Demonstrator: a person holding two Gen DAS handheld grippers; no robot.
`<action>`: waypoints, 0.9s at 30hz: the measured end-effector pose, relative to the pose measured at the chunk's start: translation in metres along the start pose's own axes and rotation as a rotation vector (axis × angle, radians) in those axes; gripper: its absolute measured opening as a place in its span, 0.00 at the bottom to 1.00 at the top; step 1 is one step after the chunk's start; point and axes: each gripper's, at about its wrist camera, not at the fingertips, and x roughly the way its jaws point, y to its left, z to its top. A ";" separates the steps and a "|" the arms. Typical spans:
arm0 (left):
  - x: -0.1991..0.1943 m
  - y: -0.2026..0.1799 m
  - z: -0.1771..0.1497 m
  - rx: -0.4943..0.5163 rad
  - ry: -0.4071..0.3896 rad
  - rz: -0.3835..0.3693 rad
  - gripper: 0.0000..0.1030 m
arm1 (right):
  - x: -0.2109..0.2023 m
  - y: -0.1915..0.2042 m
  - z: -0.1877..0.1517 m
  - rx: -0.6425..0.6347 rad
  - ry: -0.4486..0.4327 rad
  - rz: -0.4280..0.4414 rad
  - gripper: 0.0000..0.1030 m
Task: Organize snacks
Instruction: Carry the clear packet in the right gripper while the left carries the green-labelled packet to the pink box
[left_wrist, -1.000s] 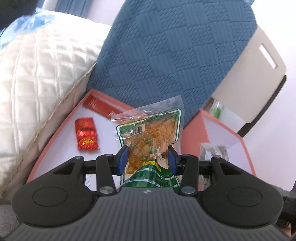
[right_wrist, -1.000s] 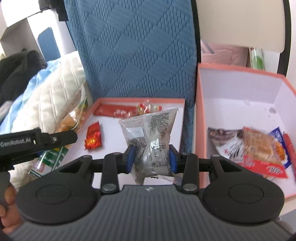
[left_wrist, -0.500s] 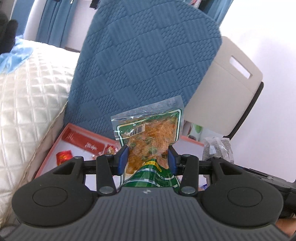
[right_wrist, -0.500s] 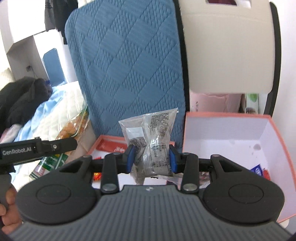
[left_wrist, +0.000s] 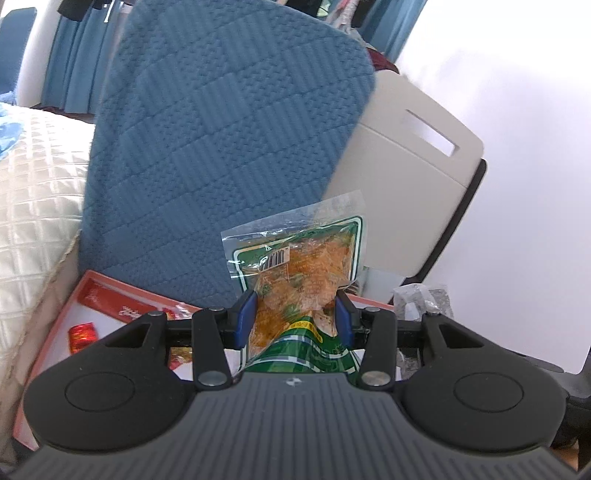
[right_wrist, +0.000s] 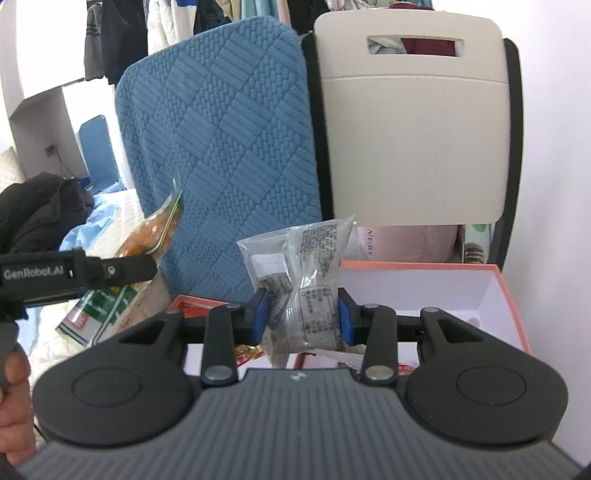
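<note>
My left gripper (left_wrist: 294, 314) is shut on a clear snack bag with orange pieces and a green border (left_wrist: 299, 269), held upright above a shallow pink tray (left_wrist: 62, 314). The tray holds a red foil packet (left_wrist: 83, 334) and a long red packet (left_wrist: 110, 302). My right gripper (right_wrist: 302, 314) is shut on a clear packet with dark contents and printed text (right_wrist: 306, 280), in front of a pink box with white inside (right_wrist: 436, 288). In the right wrist view the left gripper (right_wrist: 125, 269) and its orange bag (right_wrist: 159, 229) appear at the left.
A blue quilted cushion (left_wrist: 221, 147) stands behind the tray, next to a cream chair back (right_wrist: 413, 122). A cream quilted blanket (left_wrist: 33, 206) lies to the left. A person's hand (right_wrist: 14, 402) grips the left tool. Clothes hang behind.
Both grippers have risen with their packets still held. The tray and the box have dropped lower in both views, and the box's snacks have slipped out of sight.
</note>
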 end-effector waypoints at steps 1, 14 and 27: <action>0.002 -0.005 -0.001 0.002 0.003 -0.005 0.49 | -0.002 -0.004 0.000 0.002 -0.002 -0.003 0.40; 0.058 -0.056 -0.027 -0.004 0.114 -0.068 0.49 | -0.006 -0.065 -0.021 0.044 0.045 -0.108 0.40; 0.115 -0.086 -0.072 0.014 0.269 -0.058 0.50 | 0.020 -0.125 -0.068 0.146 0.159 -0.166 0.40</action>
